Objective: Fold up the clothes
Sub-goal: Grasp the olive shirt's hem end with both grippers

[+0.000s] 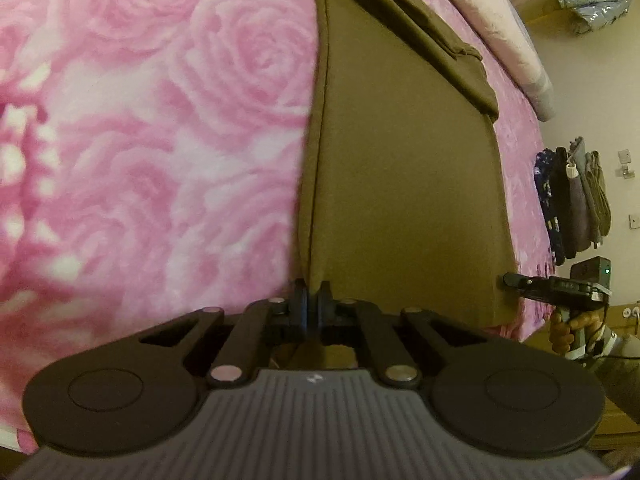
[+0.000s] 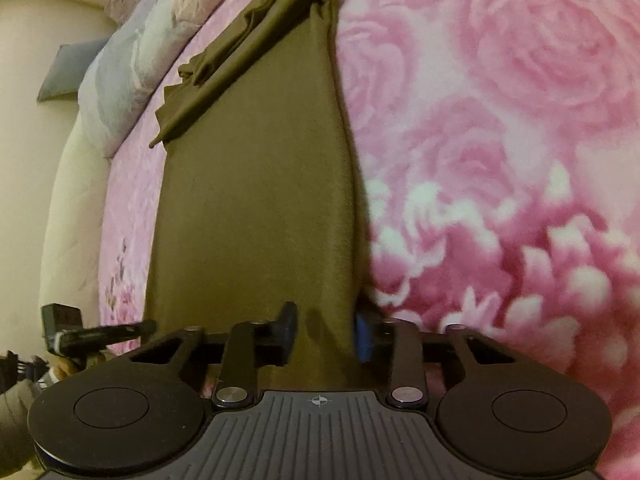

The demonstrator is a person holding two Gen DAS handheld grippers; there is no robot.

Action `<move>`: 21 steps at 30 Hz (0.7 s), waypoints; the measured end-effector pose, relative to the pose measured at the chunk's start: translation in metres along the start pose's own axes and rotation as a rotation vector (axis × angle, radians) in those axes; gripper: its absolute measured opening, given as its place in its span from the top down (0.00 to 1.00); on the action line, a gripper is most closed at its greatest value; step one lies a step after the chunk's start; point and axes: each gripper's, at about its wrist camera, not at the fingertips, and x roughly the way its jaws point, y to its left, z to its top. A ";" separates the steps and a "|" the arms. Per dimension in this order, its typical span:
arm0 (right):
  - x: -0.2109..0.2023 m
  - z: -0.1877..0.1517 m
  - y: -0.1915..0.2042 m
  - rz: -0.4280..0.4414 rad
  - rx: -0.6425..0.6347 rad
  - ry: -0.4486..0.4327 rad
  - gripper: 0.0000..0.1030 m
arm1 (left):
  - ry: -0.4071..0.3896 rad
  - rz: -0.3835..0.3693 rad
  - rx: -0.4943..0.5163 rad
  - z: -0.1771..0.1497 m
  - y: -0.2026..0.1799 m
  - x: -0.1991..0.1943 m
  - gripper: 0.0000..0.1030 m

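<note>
Now left gripper (image 1: pixel 311 300) pinches olive garment (image 1: pixel 404 184) on bedspread (image 1: pixel 160 140).

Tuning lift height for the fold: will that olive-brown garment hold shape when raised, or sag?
Likely sags: the olive-brown garment lies limp, with soft bunched folds at its far end. It probably drags on the fuzzy pink rose blanket. The left hand-held gripper pinches only a thin edge, suggesting light cloth.
</note>
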 end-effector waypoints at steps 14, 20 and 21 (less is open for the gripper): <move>-0.038 -0.011 0.027 -0.050 -0.063 -0.006 0.98 | -0.070 -0.055 0.060 -0.026 -0.024 -0.060 0.99; -0.051 -0.049 0.020 -0.069 -0.011 0.101 0.98 | -0.009 -0.038 -0.055 -0.072 -0.020 -0.071 0.99; -0.051 -0.053 0.020 -0.067 0.004 0.112 0.98 | -0.016 -0.040 -0.083 -0.076 -0.020 -0.073 0.99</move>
